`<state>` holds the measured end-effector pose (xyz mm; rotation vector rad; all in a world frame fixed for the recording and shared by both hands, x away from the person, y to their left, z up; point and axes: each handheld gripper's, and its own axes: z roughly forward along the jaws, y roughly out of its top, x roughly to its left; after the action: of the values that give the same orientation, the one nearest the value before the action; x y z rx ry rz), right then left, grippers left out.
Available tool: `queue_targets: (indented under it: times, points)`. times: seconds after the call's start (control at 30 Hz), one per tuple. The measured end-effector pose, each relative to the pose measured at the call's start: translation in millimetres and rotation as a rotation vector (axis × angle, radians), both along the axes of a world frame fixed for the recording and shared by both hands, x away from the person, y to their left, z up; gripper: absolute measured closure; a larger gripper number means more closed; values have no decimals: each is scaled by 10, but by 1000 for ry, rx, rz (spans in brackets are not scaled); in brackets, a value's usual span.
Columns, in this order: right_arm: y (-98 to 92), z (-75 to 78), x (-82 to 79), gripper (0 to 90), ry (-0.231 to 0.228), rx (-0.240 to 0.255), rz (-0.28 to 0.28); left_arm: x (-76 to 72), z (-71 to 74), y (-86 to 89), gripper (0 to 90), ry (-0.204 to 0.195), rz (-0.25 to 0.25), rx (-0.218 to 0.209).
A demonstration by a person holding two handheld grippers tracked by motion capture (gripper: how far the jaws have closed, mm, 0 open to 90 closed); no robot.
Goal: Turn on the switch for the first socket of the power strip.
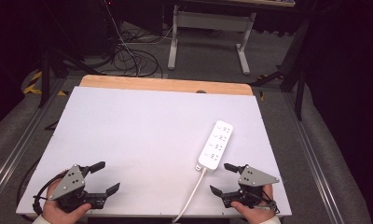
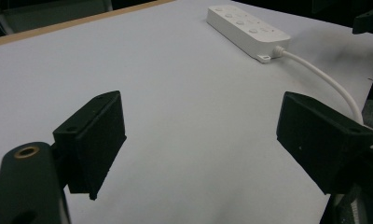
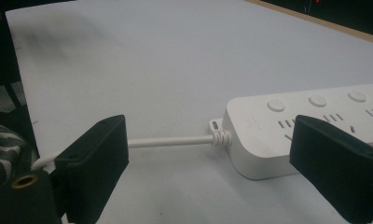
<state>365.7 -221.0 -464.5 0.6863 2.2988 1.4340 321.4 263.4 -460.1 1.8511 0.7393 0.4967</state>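
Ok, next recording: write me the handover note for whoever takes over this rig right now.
Left gripper: open, empty, at the near left corner of the pale grey table.
Right gripper: open, empty, just short of the near end of the white plastic power strip.
The strip lies flat on the right half; its white cable runs off the near edge.
Done: nothing gripped or touched yet.
Left: probably closing in on the strip or cable with the right gripper.
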Motion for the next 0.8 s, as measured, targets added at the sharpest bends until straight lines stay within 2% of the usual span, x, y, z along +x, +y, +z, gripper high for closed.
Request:
queue_targets:
  times: [0.57, 0.7, 0.8]
  points:
    - [7, 10, -8, 137, -15, -8, 3, -20, 16, -4, 164, -23, 21, 24]
    - [9, 9, -8, 143, -16, -11, 8, -25, 18, -11, 163, -36, 34, 47]
    - [12, 13, -11, 144, -18, -15, 7, -27, 19, -16, 165, -36, 30, 43]
